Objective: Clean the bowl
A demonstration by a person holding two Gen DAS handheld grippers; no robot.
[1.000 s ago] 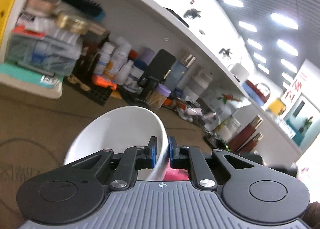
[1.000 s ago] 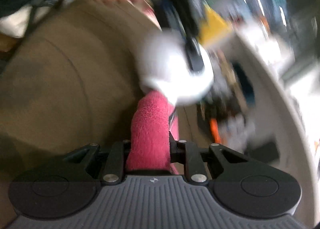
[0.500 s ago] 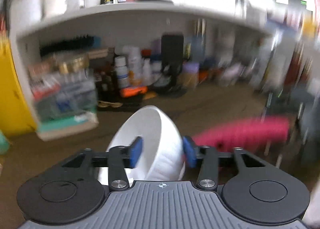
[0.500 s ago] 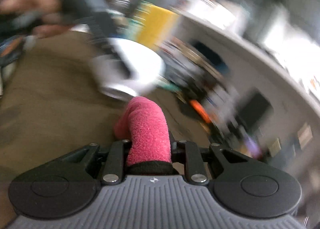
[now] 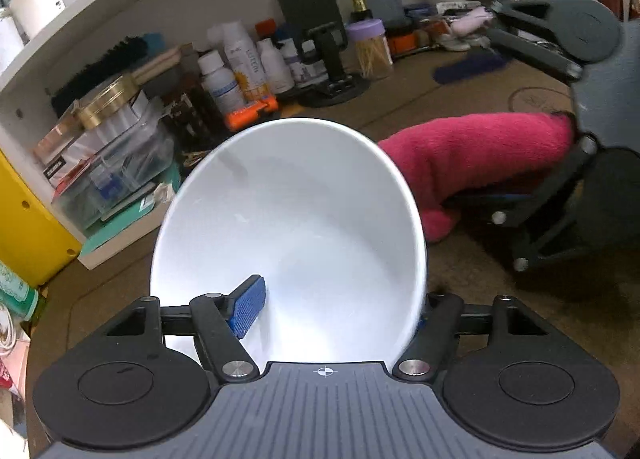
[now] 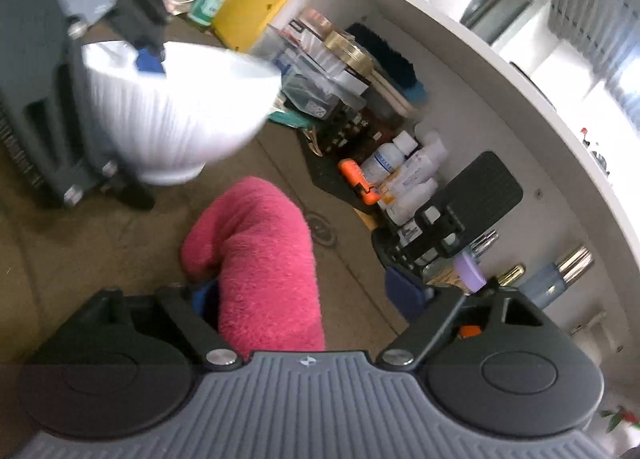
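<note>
White bowl (image 5: 288,235) tilted over brown tabletop (image 5: 520,299), rim straddled by left gripper (image 5: 340,311): one blue pad inside, other outside, jaws just opened, no longer pinching. Pink cloth (image 6: 260,259) lying loose between spread jaws of right gripper (image 6: 308,291), likewise just opened, far pad clear of it. For clean release: both tools drawn straight back, no snagging of rim or cloth. Left angled steeply downward, right more shallowly.

At twelve o'clock I see a black phone stand (image 5: 320,55) on the brown desk (image 5: 520,299). White bottles (image 5: 240,67) crowd at eleven, a purple-lidded toothpick jar (image 5: 370,49) at one, a yellow box (image 5: 24,219) at nine.
</note>
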